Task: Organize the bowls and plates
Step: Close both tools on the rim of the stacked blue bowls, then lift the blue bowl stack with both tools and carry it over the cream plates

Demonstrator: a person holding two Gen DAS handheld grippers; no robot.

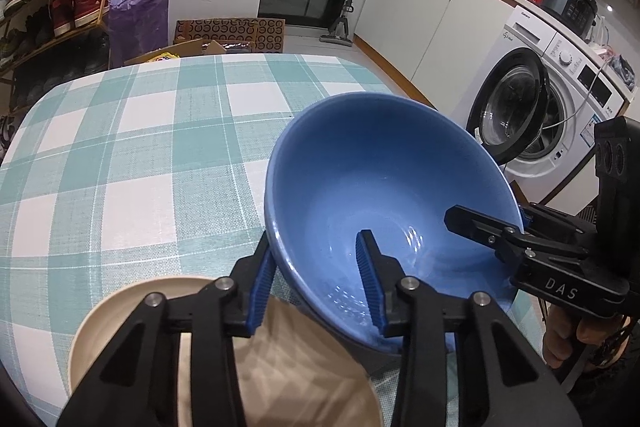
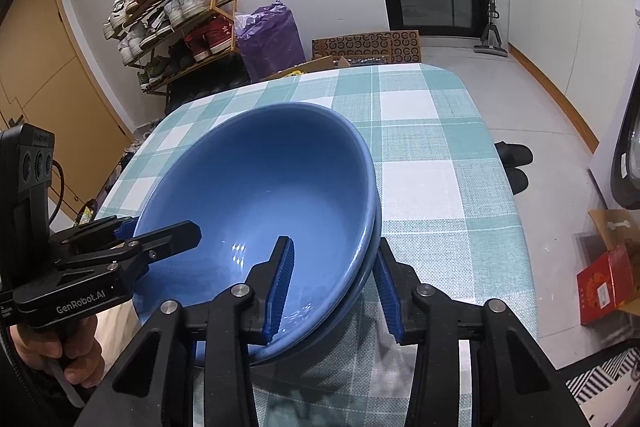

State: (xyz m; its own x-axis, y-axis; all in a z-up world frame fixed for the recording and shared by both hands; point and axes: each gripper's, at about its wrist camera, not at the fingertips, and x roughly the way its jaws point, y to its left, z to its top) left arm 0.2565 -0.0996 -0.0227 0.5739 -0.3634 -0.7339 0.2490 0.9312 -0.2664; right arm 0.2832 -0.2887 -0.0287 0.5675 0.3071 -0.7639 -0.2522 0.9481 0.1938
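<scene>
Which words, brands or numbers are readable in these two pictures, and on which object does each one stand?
"DAS": on the black body of the right gripper, seen from the left wrist camera.
"GenRobot.AI": on the black body of the left gripper, seen from the right wrist camera.
Brand name on the washing machine: too small to read.
Panel markings on the pressure cooker: too blurred to read.
Print on the red box: unreadable.

L gripper (image 1: 316,279) & R gripper (image 2: 334,285) (both angled down) part-closed.
</scene>
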